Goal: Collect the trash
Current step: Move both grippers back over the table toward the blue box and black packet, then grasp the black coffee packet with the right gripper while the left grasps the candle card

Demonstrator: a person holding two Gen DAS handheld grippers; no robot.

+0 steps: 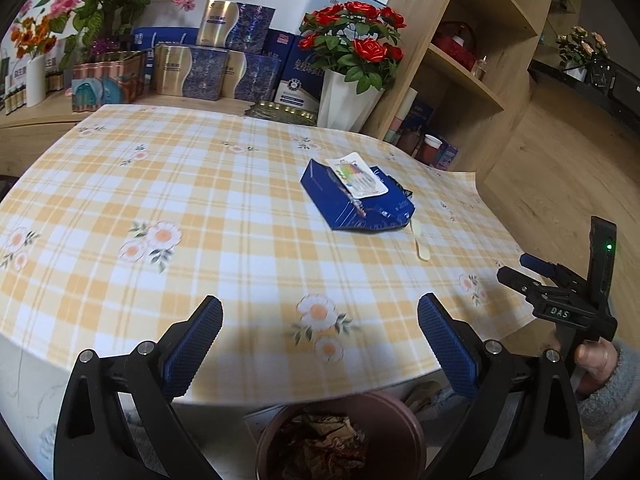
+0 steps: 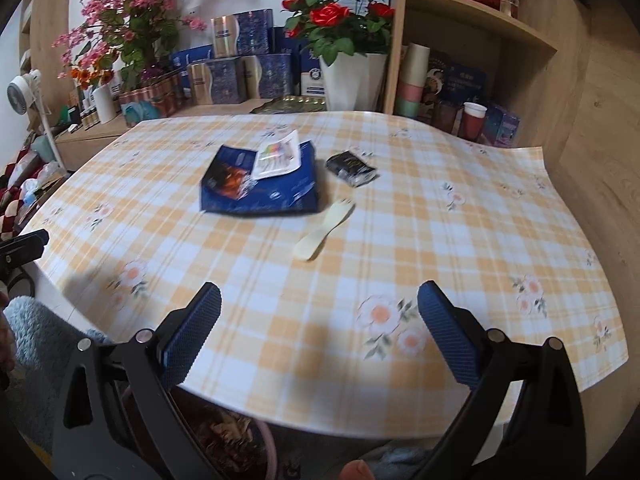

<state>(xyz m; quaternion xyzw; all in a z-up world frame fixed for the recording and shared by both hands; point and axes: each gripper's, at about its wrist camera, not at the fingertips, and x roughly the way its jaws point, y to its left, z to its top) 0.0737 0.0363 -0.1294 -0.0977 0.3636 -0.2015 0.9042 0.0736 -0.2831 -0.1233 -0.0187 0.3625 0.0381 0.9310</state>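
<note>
A flattened blue package (image 1: pixel 352 200) (image 2: pixel 260 182) lies on the checked tablecloth with a white printed wrapper (image 1: pixel 358 176) (image 2: pixel 278 155) on top of it. A cream plastic spoon (image 2: pixel 324 230) (image 1: pixel 421 242) lies just in front of it. A small black packet (image 2: pixel 351 167) lies to its right. My left gripper (image 1: pixel 320 344) is open and empty above the table's near edge. My right gripper (image 2: pixel 320 340) is open and empty, also at the near edge; it shows from the side in the left wrist view (image 1: pixel 536 272).
A brown bin (image 1: pixel 340 436) (image 2: pixel 224 444) holding crumpled scraps stands below the table's front edge. A white vase of red roses (image 1: pixel 352 80) (image 2: pixel 352 72), stacked blue boxes (image 1: pixel 208 72) and a wooden shelf (image 1: pixel 460 60) stand behind the table.
</note>
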